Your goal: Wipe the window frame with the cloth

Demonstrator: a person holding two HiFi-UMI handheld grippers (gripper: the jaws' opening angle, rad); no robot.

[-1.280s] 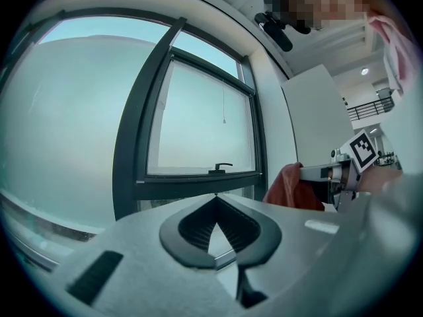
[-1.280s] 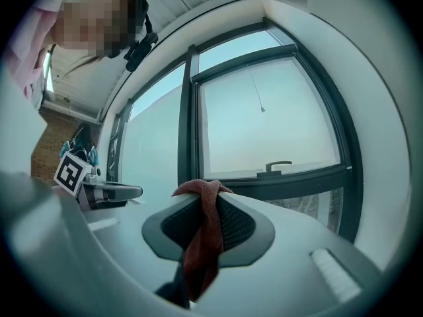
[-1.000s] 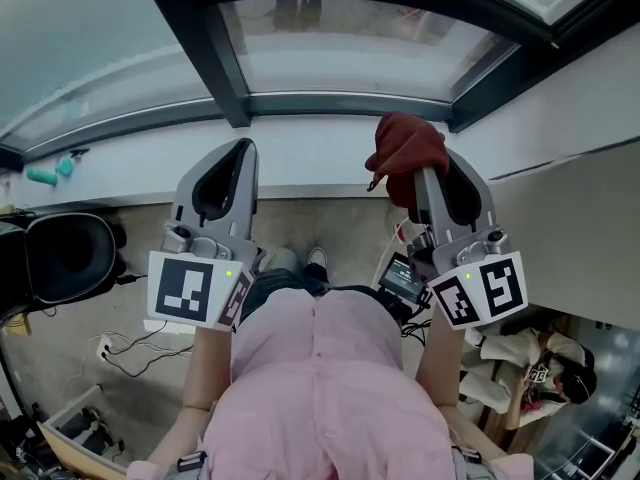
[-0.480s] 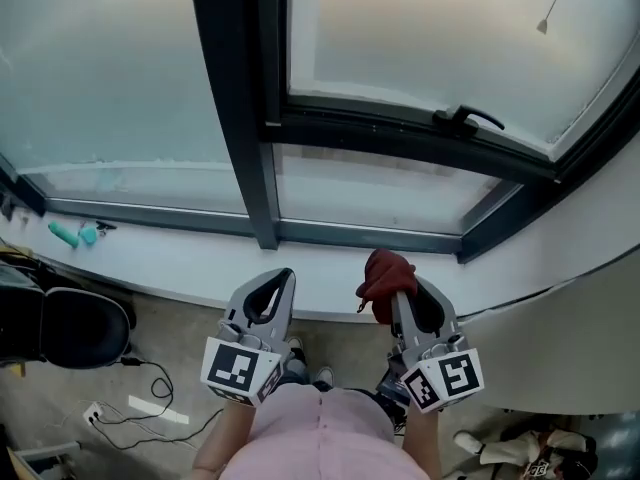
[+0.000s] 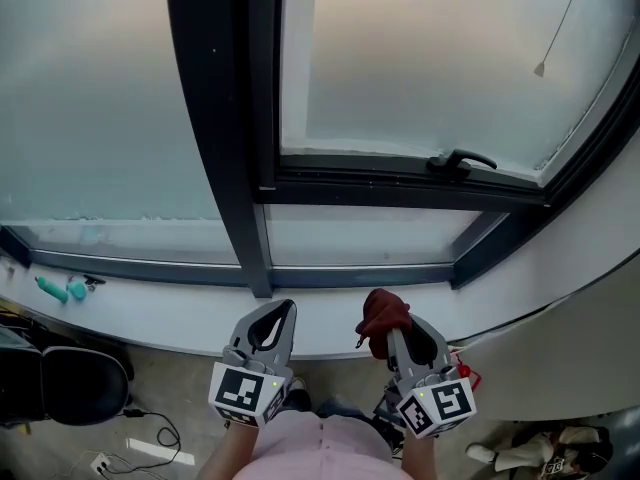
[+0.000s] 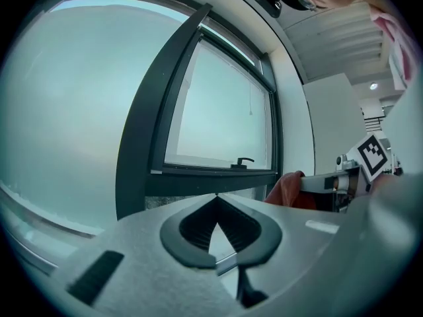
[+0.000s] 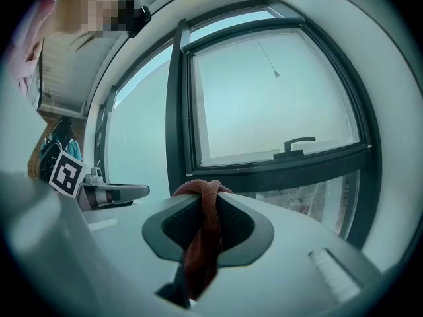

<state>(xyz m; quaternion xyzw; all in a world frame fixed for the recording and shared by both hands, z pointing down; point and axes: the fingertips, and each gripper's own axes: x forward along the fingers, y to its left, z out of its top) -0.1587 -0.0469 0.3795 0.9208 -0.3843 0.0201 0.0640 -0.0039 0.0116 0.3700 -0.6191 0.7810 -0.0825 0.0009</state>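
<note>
A dark window frame [image 5: 240, 168] stands ahead, with a vertical post and a horizontal bar [image 5: 400, 190] that carries a black handle [image 5: 460, 160]. The same frame [image 7: 180, 111] and handle [image 7: 297, 144] show in the right gripper view. My right gripper [image 5: 385, 320] is shut on a dark red cloth [image 5: 383, 313], bunched between the jaws [image 7: 203, 223]. It hangs low, short of the white sill [image 5: 180, 308]. My left gripper [image 5: 272, 318] sits beside it, shut and holding nothing, tips meeting [image 6: 215, 195]. The cloth [image 6: 287, 189] shows at its right.
A teal object [image 5: 55, 290] lies on the sill at far left. A black chair [image 5: 60, 383] and floor cables [image 5: 140, 448] lie below left. A pull cord [image 5: 560, 28] hangs over the upper right pane. A white wall [image 5: 600, 298] closes the right side.
The head view has tilted upward, so more of the window and its handle show. Both grippers now sit lower and smaller in it, still side by side, the cloth still held.
</note>
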